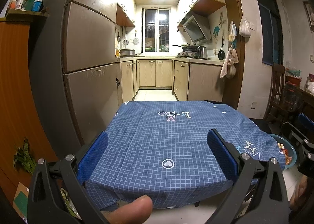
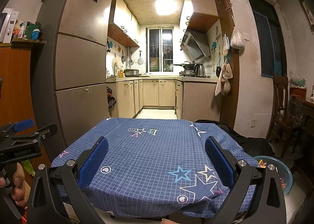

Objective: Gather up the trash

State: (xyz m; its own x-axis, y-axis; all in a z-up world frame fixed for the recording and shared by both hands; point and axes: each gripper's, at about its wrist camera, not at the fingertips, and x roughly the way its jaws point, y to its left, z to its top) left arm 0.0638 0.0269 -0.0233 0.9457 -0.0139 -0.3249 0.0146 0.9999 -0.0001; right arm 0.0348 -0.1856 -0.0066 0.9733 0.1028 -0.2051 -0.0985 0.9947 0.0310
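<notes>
A teal bowl (image 1: 292, 152) holding colourful wrappers (image 1: 284, 154) sits low beside the right edge of a table draped in a blue checked cloth (image 1: 166, 145). In the right wrist view the bowl (image 2: 284, 167) and wrappers (image 2: 262, 162) lie just right of my right finger. My left gripper (image 1: 157, 135) hovers open above the near part of the cloth, nothing between its blue pads. My right gripper (image 2: 157, 141) is open too, over the same cloth. The left gripper (image 2: 37, 126) also shows at the left edge, held by a hand.
A tall fridge (image 1: 88, 47) and a wooden cabinet (image 1: 15, 86) stand left of the table. Leafy greens (image 1: 23, 157) lie low by the cabinet. A wooden chair (image 2: 280, 106) and a cluttered table are at the right. The kitchen aisle (image 1: 155, 94) opens behind the table.
</notes>
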